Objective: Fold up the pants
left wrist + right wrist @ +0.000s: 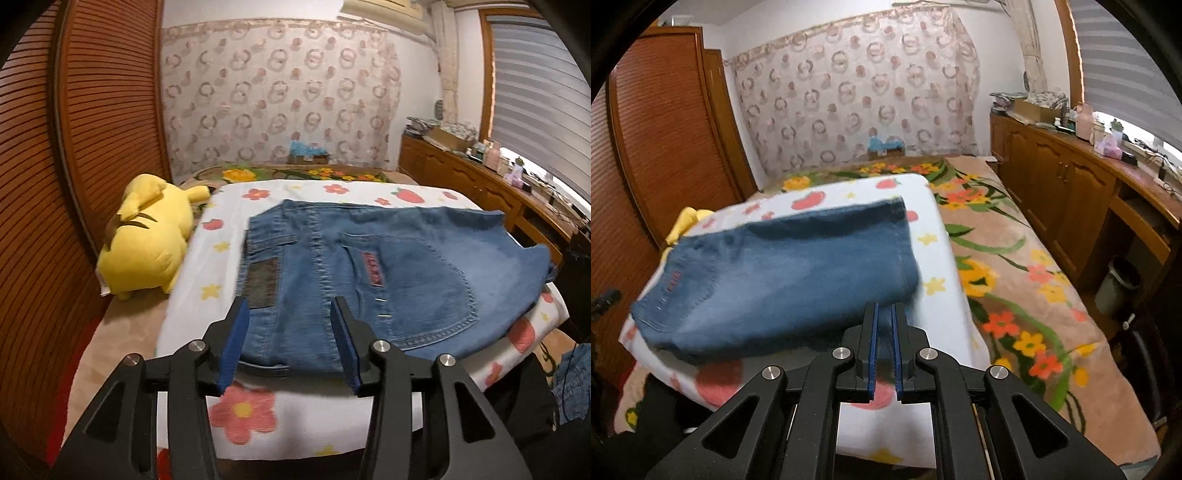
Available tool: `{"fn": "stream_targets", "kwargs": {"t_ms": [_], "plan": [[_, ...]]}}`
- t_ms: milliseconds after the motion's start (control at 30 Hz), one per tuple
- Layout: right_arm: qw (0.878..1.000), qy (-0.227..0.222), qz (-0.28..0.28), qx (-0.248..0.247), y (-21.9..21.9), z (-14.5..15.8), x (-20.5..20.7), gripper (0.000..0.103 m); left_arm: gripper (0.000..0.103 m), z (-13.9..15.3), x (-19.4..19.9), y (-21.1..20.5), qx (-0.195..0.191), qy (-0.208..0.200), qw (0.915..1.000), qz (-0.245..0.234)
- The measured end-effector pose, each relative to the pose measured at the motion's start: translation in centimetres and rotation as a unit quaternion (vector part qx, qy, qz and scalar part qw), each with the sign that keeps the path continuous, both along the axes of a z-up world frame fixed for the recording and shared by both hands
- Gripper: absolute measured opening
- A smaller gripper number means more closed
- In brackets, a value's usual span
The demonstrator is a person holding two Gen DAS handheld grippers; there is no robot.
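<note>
A pair of blue denim pants (388, 266) lies folded on a white fruit-and-flower printed pad (295, 410), waistband and back pocket toward the left wrist camera. My left gripper (290, 314) is open, its blue pads either side of the waistband edge, holding nothing. In the right wrist view the folded pants (783, 273) lie on the same pad (942, 295). My right gripper (884, 314) is nearly closed at the pants' near edge, with a narrow gap between the pads; a bit of denim shows there, and I cannot tell if it is pinched.
A yellow plush toy (147, 240) lies left of the pad by the wooden louvred wardrobe (55, 184). A floral blanket (1015, 295) covers the bed to the right. Wooden cabinets (1071, 192) with clutter and a bin (1119, 284) stand along the right wall.
</note>
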State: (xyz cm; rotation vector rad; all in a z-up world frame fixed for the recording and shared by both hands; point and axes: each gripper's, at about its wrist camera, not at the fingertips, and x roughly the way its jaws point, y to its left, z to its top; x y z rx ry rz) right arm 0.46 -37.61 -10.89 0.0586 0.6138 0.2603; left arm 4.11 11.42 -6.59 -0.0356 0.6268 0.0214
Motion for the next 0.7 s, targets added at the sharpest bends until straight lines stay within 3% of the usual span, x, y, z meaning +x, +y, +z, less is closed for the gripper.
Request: {"fn": "stream_targets", "kwargs": {"t_ms": [33, 100, 133, 300, 500, 700], "plan": [[1.000, -0.003, -0.001, -0.002, 0.1, 0.3, -0.1, 0.008, 0.055, -0.1, 0.2, -0.3, -0.003, 0.001, 1.0000, -0.007], [1.000, -0.007, 0.004, -0.004, 0.4, 0.7, -0.1, 0.008, 0.077, -0.1, 0.4, -1.0, -0.013, -0.004, 0.9997, -0.019], [1.000, -0.009, 0.006, -0.005, 0.6, 0.9, -0.1, 0.009, 0.079, -0.1, 0.5, -1.3, -0.015, -0.007, 0.9996, -0.022], [1.000, -0.015, 0.018, -0.002, 1.1, 0.3, -0.1, 0.013, 0.084, -0.3, 1.4, -3.6, -0.028, -0.003, 0.9985, -0.047], [1.000, -0.009, 0.014, 0.007, 1.1, -0.9, 0.5, 0.038, 0.091, -0.7, 2.7, -6.4, -0.021, 0.000, 0.9975, -0.067], [1.000, 0.004, 0.003, -0.002, 0.8, -1.7, 1.4, 0.041, 0.091, -1.7, 3.7, -7.9, -0.034, 0.013, 0.9961, -0.080]]}}
